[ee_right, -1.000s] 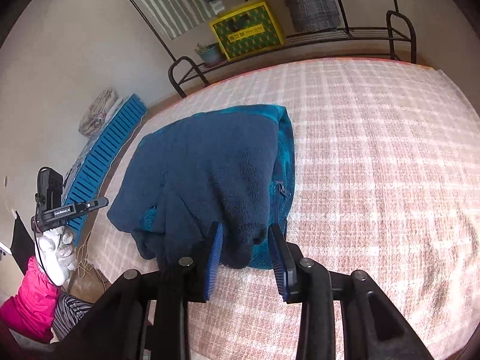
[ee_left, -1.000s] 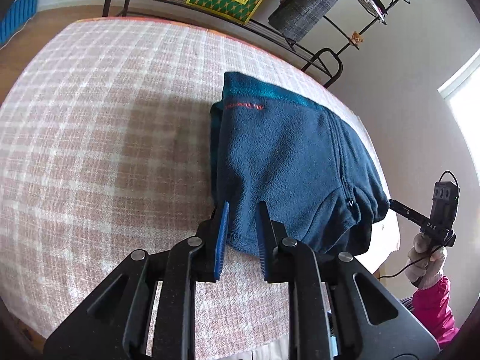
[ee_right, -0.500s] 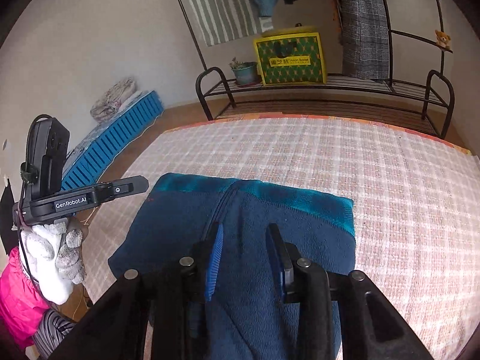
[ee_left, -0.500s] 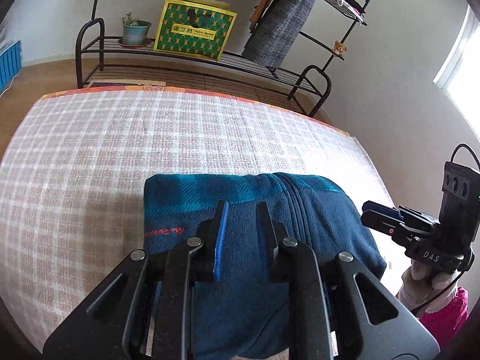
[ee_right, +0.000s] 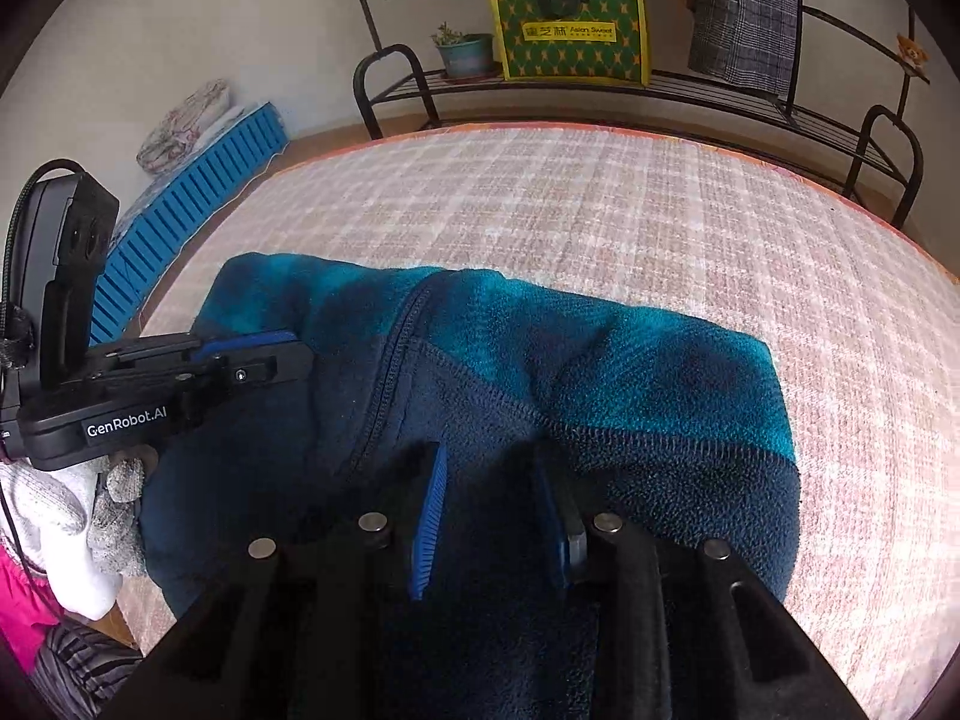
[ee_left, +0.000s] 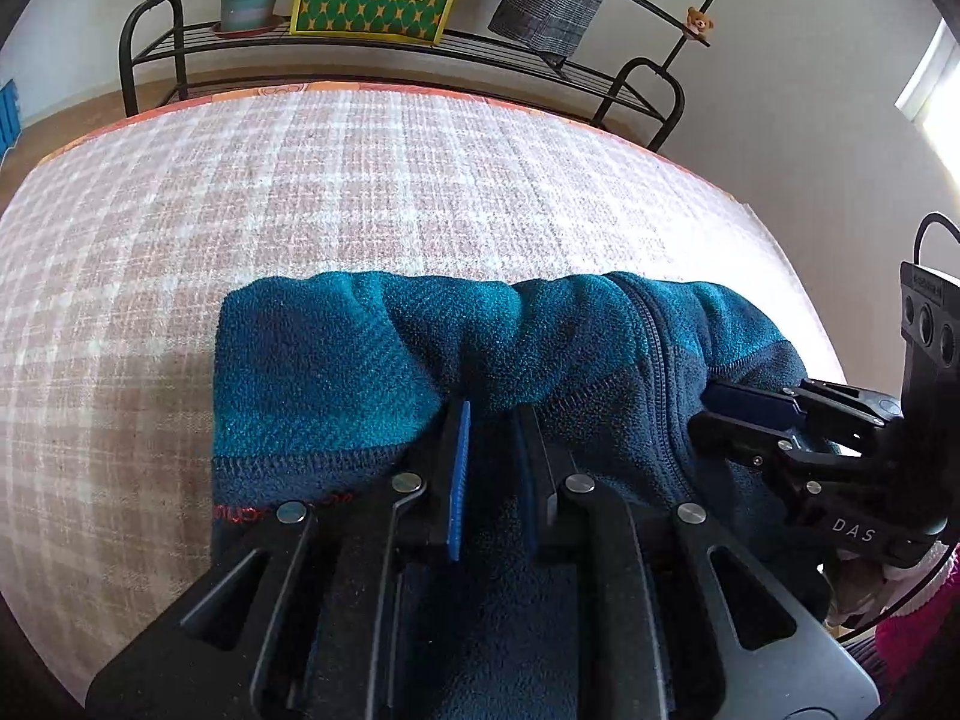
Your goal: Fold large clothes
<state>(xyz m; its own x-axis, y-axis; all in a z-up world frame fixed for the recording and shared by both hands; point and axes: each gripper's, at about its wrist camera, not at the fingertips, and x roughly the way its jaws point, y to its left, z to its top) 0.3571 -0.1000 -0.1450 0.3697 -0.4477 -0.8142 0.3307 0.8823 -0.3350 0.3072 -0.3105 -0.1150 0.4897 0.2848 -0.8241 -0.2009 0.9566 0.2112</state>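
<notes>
The dark navy and teal fleece jacket (ee_left: 372,372) lies folded on the pink-and-white checked bed cover (ee_left: 300,192), at the near edge of the bed and directly under both grippers.

Left gripper (ee_left: 491,414): the black fingers with blue pads stand only a narrow gap apart. A ridge of fleece fills the gap, and the teal band bunches up just ahead of the fingertips (ee_left: 462,414). The pads grip the fabric.

Right gripper (ee_right: 489,456): the fingers stand somewhat wider than the left pair. Navy fleece fills the space between the pads, with the zigzag seam of the teal band just ahead of the tips. The fabric is pinched here as well.

The zipper line (ee_right: 390,360) runs between the two grippers, to the left of the right gripper's fingers.

In the left wrist view, the right gripper (ee_left: 720,402) appears at the right edge, its tips touching the fleece. In the right wrist view, the left gripper (ee_right: 282,354) appears at the left edge, carried by a hand in a white knit glove (ee_right: 72,516).

Beyond the fingers, past the far bed edge, stands a black metal rack (ee_right: 660,90).
</notes>
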